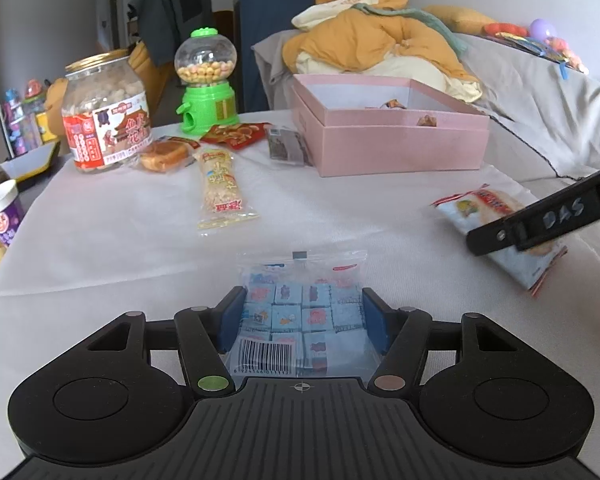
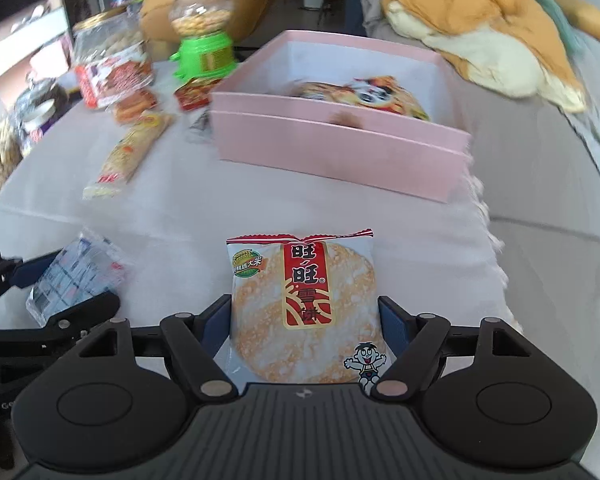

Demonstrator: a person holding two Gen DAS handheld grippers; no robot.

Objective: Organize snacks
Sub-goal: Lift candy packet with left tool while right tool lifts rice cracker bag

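Right wrist view: right hand-held gripper [image 2: 305, 320] grips rice cracker packet [image 2: 304, 300] labelled "旺旺"; left [image 1: 302, 316] clamps candy bag [image 1: 300, 312].

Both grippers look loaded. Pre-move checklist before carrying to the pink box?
1. Left gripper shut on candy bag: ok.
2. Right gripper shut on rice cracker pack: ok.
3. Pink box open on top: ok.
4. Room left inside box: ok, one large snack pack at the back.
5. Grip firmness: cannot tell.
6. Table between grippers and box bare: ok.
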